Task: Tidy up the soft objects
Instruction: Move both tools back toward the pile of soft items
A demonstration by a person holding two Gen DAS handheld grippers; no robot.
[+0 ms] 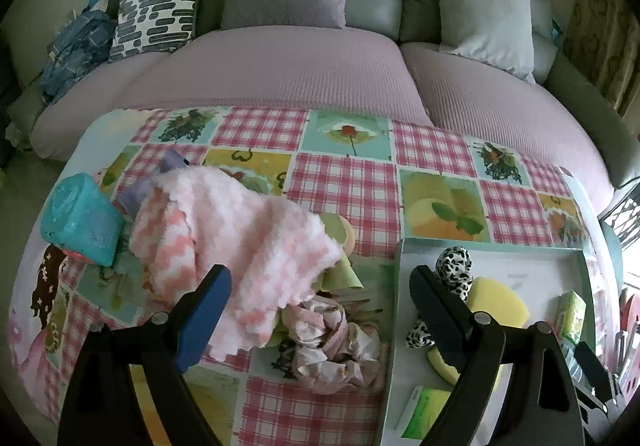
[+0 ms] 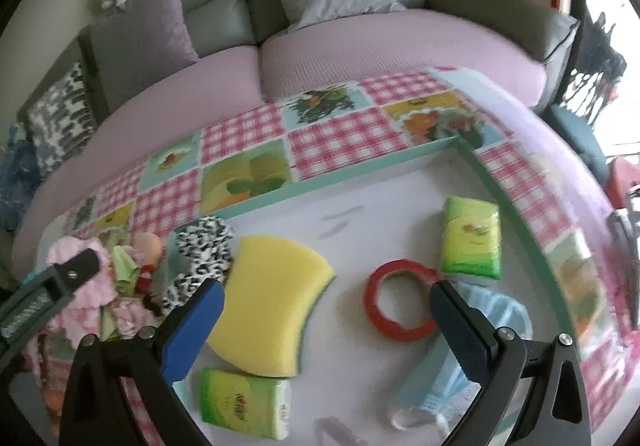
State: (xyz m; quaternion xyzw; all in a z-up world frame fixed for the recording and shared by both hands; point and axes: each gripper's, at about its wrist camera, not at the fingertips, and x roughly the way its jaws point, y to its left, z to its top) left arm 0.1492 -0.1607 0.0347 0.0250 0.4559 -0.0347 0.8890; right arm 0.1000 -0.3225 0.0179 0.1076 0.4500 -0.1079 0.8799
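1. the left tongs (image 1: 320,290) are standing wide open and are holding nothing; they are hovering over the bench (image 1: 344,182) just left of the tray (image 1: 532,274).
2. the pink scrunchie (image 1: 340,342) is lying crumpled on the bench between the two open fingers, just beside the tray's left wall, so the left tongs are the nearer ones to it.
3. the fluffy pink cloth (image 1: 240,242) is lying further from the tray, up and left of the scrunchie, with its long axis running diagonally toward the tray; its lower edge is touching the scrunchie.
4. the right tongs (image 2: 326,304) are also gaping open and empty, hanging over the inside of the tray.
5. in the tray are already lying the yellow sponge (image 2: 272,298), the red ring (image 2: 398,298), two green tissue packs (image 2: 472,238), the blue face mask (image 2: 460,358) and the spotted scrunchie (image 2: 202,254).
6. i judge that the next move is calling for the left tongs to go straight down on the pink scrunchie without catching the cloth edge.
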